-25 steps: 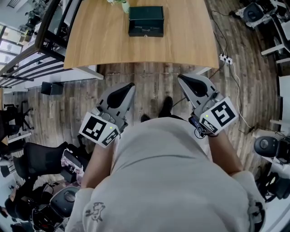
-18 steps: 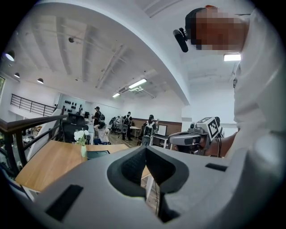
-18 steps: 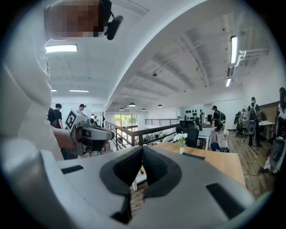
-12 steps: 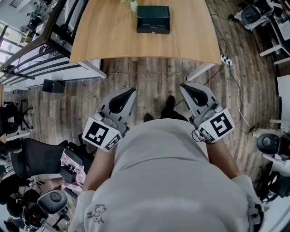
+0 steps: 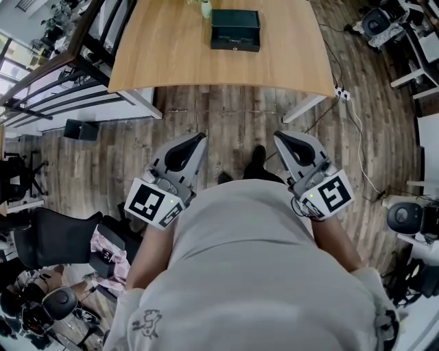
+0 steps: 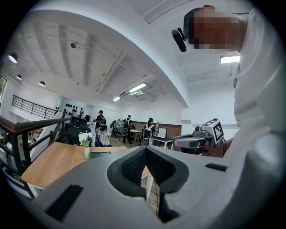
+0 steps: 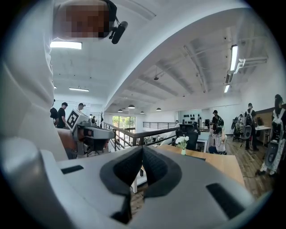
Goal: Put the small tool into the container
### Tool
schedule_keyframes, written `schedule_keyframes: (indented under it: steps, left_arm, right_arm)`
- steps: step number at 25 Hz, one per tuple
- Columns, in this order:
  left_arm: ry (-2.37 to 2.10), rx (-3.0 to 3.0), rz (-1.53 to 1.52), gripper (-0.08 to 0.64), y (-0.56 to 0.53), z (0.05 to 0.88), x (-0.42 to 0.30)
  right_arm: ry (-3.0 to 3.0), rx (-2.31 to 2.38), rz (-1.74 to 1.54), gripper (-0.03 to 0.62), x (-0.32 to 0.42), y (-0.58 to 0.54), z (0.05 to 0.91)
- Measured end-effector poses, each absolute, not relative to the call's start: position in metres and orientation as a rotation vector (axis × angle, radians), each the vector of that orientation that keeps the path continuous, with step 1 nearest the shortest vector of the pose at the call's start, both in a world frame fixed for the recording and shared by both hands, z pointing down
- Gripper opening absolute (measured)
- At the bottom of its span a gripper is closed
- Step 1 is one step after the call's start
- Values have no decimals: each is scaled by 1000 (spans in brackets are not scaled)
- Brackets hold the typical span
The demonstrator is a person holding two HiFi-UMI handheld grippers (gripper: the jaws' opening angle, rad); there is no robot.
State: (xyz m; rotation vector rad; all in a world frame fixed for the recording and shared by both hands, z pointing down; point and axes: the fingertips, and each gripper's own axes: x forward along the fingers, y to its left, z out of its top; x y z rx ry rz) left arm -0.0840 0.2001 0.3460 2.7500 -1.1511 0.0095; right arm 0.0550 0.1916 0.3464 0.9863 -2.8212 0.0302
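Floorboards [image 5: 233, 113] lie between the person and the bench [image 5: 171, 55], where the dark green container [image 5: 235, 29] sits beside a flower vase [image 5: 206, 8]. Left gripper [image 5: 200, 136] and right gripper [image 5: 277, 136] are held level with jaws together, empty.

Container [image 5: 235, 29] details too small to tell

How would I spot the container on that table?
Find the big wooden table at the top of the head view. Toward its far side sits the container, beside a small flower vase. It is the only dark, flat rectangular box there.
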Motion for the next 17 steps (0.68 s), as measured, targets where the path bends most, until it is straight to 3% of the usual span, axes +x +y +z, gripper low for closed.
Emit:
schedule_keyframes:
  steps: [17]
  left_arm:
    - [-1142, 2755, -9, 5, 190, 345, -86]
  right_arm:
    - [-2818, 1029, 64, 6, 59, 178, 345]
